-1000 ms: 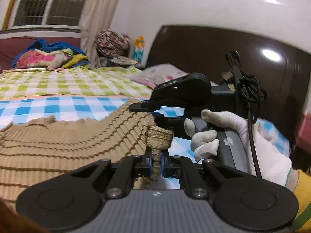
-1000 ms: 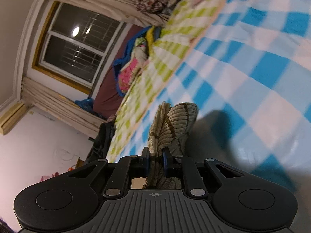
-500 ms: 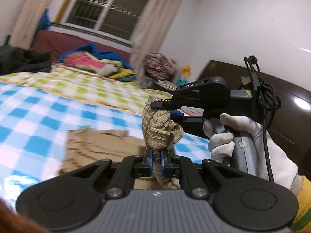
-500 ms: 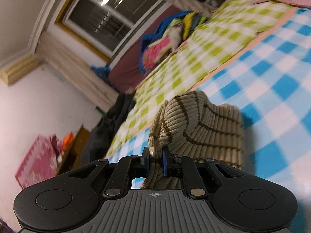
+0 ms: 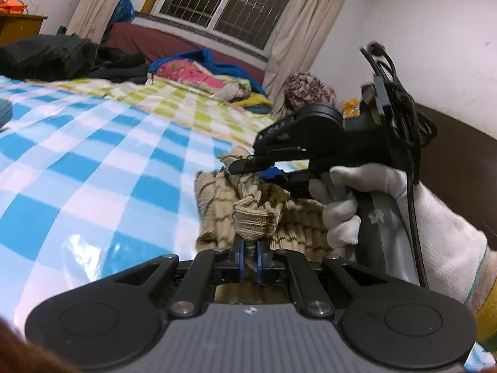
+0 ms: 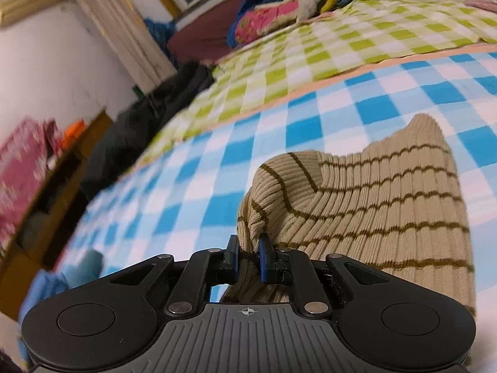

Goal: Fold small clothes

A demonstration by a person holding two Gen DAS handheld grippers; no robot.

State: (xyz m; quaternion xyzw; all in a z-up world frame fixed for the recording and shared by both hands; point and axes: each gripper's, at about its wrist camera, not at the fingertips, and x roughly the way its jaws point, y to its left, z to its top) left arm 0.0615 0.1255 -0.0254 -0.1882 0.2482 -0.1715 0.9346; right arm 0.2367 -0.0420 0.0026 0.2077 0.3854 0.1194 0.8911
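Both grippers — left gripper (image 5: 251, 259), right gripper (image 6: 248, 262) — clamped narrow on bunched edges of striped sweater (image 6: 372, 211). Lower than a second ago: cloth now draped onto blue checked bed (image 5: 93, 168), no longer hoisted high. Likely laying the fold down — release probably next.
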